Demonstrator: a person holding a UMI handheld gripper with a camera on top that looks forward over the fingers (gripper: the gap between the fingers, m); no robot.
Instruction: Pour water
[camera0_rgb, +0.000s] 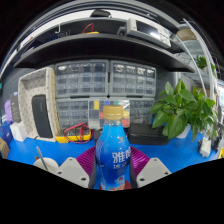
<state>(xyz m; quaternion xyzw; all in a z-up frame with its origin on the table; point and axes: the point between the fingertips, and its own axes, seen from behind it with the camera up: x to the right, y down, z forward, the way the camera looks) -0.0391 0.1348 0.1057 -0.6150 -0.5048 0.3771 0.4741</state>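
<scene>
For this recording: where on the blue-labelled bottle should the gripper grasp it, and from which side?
Grip the bottle on its straight, labelled body below the orange cap, coming level from the near side. It stands upright between the gripper fingers, so that probably suits pouring.

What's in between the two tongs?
A blue bottle with an orange cap stands between the tongs, seen in the gripper view. Whether they squeeze it is unclear.

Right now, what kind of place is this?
Probably an office or lab bench: a blue tabletop, stacked clear storage drawers behind it, and a potted plant. The gripper is shut on a blue bottle.
</scene>
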